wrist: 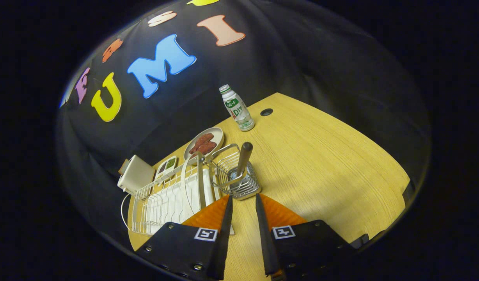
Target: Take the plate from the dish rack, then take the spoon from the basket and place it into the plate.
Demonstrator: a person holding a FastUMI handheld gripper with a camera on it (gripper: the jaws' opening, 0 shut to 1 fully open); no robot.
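Gripper [243, 201]: fingers spread apart, nothing between them, bare table [321, 175] beneath. Wire basket [236, 173] stands just ahead of the fingertips; the spoon [243, 158] stands in it (handle up, tilted). Dish rack [169, 201] adjoins the basket's left side, holding an upright plate [188, 179]. Beyond the basket: a dish of food [205, 143], then a bottle [236, 108].

A pale wood-grain tabletop [321, 164] with a round cable hole [266, 112] meets a draped black cloth wall [302, 58].
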